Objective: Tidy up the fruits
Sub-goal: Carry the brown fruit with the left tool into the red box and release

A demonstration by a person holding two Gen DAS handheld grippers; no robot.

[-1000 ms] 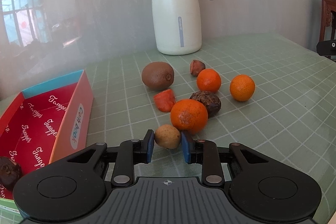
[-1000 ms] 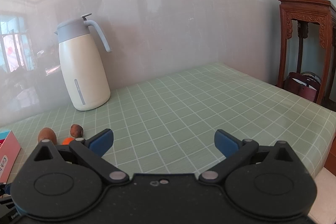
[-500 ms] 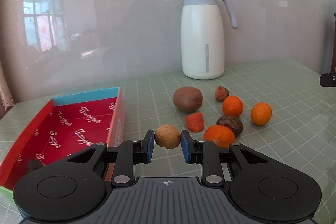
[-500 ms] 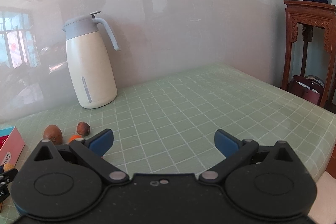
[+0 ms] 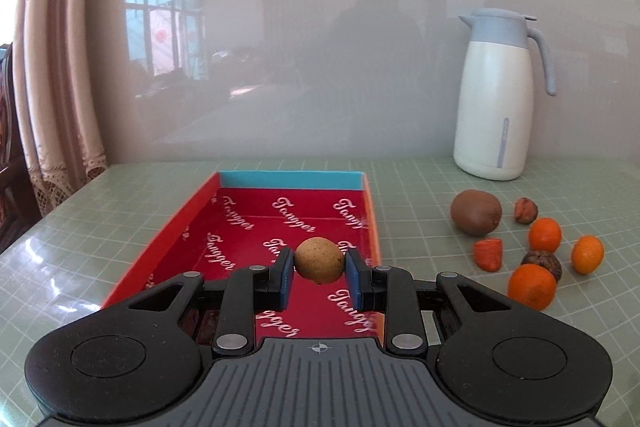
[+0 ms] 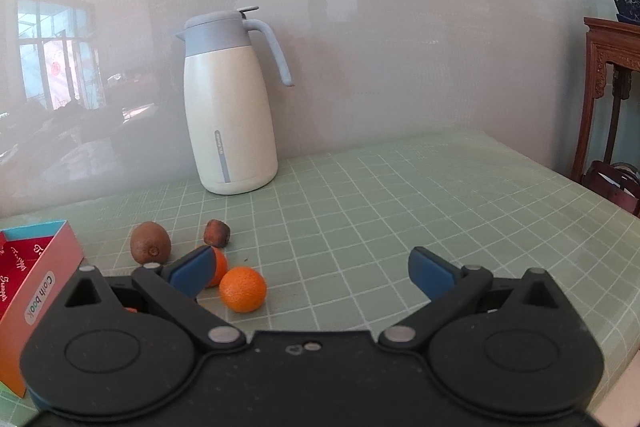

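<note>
So the left gripper (image 5: 319,264) is clamped on a small round tan fruit (image 5: 319,259), blue pads pressing it from both sides, and it's held up over the near end of the red box (image 5: 256,227), the one with white script all over the inside and a blue far wall. The fruit isn't touching the box floor as far as I can tell.

Everything else sits on the green checked worktop (image 6: 400,211), off to the right of the box. Closest to the box is the kiwi (image 5: 475,212), with a little reddish-brown fruit (image 5: 525,210) just beyond it. In front of the kiwi there's an orange-red chunk (image 5: 488,253), then three mandarins (image 5: 532,286) clustered around a dark wrinkly fruit (image 5: 542,261), which touches the nearest mandarin. A white jug (image 5: 496,99) with a grey-blue lid stands behind the whole pile, against the wall.

The right gripper (image 6: 312,273) has its jaws spread wide with nothing between them, hanging over the worktop right of the fruit.
</note>
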